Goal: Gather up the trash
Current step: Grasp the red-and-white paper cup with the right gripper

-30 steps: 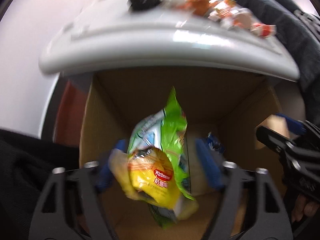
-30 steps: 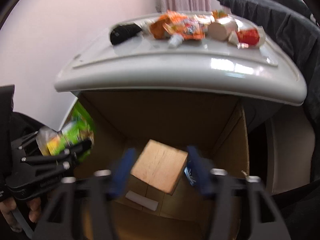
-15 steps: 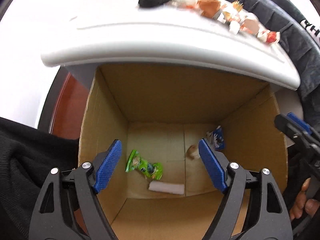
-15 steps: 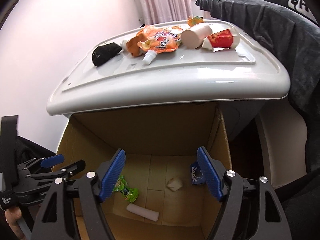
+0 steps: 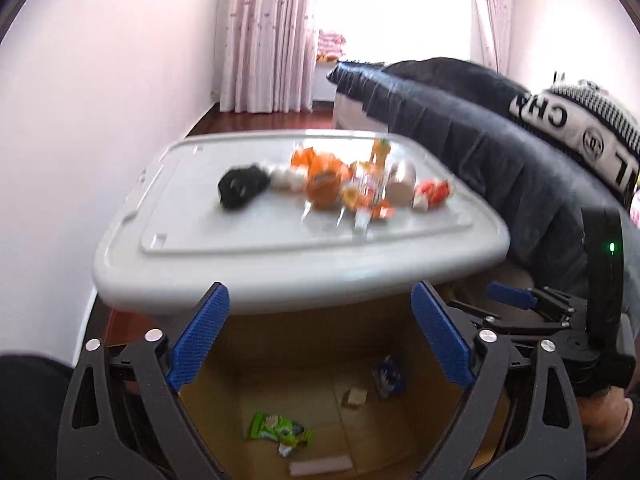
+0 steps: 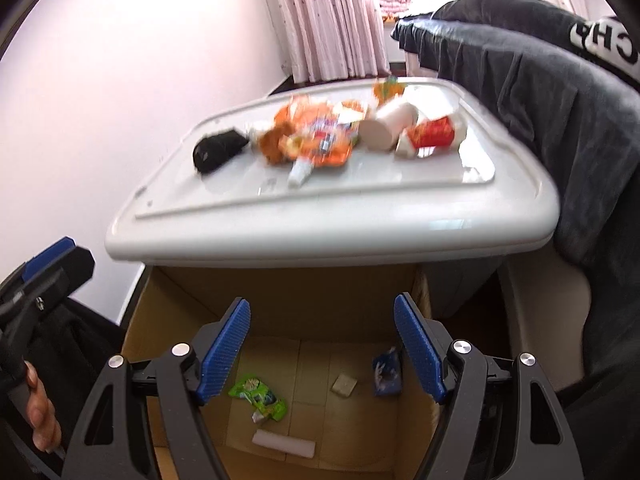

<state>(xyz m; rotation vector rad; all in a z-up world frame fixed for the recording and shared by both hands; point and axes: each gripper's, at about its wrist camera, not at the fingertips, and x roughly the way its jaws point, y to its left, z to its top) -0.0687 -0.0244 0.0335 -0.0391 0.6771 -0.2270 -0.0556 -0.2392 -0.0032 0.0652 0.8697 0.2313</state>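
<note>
A cardboard box [image 5: 400,320] [image 6: 168,320] stands open under the front edge of a white tray-like lid [image 5: 192,264] [image 6: 280,240]. In the box lie a green snack bag [image 5: 280,430] [image 6: 258,396], a small brown block [image 6: 344,384], a blue wrapper [image 6: 387,372] and a white stick [image 6: 284,443]. On the lid lie a black lump [image 5: 242,188] [image 6: 218,150], orange wrappers [image 5: 324,184] [image 6: 316,136], a paper cup [image 6: 390,126] and a red carton [image 6: 434,134]. My left gripper [image 5: 318,340] and right gripper [image 6: 322,352] are both open and empty above the box.
A dark jacket [image 5: 480,152] [image 6: 540,92] lies on furniture to the right of the lid. A pink wall [image 5: 80,120] runs along the left, with curtains [image 5: 268,40] at the far end. The other gripper shows at the right edge [image 5: 560,320] and the left edge [image 6: 40,280].
The left gripper let go of the green and yellow snack bags and the right let go of the brown block; they now lie in the box. Both grippers have risen and tilted toward the lid.
</note>
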